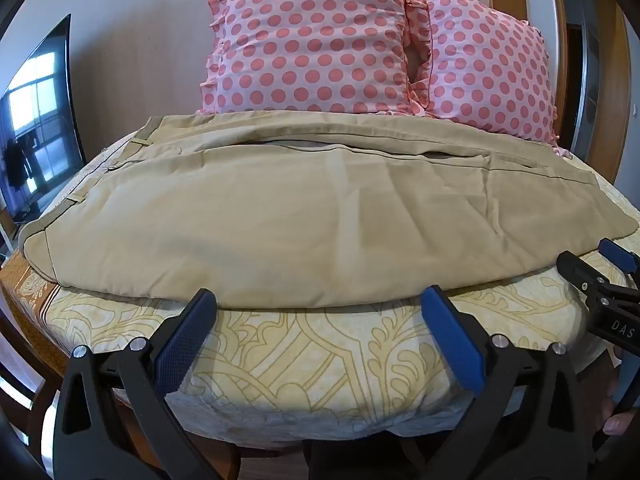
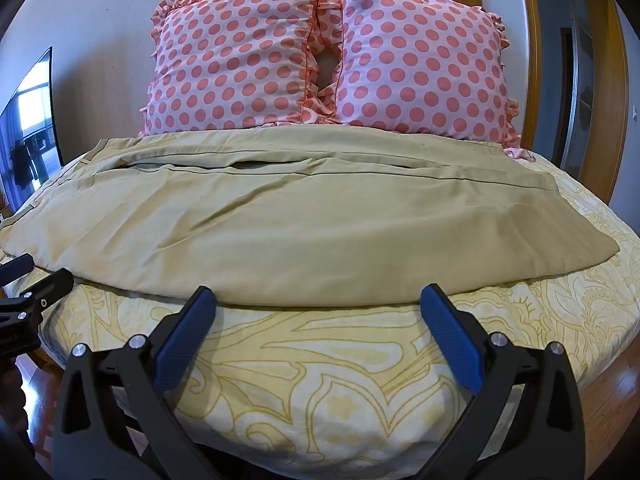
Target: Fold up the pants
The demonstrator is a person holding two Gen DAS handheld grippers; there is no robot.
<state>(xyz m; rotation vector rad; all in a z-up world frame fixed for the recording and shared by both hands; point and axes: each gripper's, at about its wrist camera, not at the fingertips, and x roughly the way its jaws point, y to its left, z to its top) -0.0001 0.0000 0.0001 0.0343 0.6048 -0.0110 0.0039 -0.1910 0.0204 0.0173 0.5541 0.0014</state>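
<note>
Tan pants (image 1: 304, 220) lie flat across the bed, one leg over the other, waistband at the left and leg ends at the right; they also show in the right wrist view (image 2: 304, 232). My left gripper (image 1: 320, 300) is open and empty, its blue pads just short of the pants' near edge. My right gripper (image 2: 318, 298) is open and empty, also at the near edge, further right. The right gripper shows at the right side of the left wrist view (image 1: 608, 276), the left gripper at the left side of the right wrist view (image 2: 28, 280).
The bed (image 1: 320, 364) has a cream sheet with a yellow pattern. Two pink polka-dot pillows (image 1: 316, 40) (image 2: 420, 64) stand behind the pants against the wall. A dark TV screen (image 1: 36, 120) is at the left, a wooden door frame (image 2: 540, 40) at the right.
</note>
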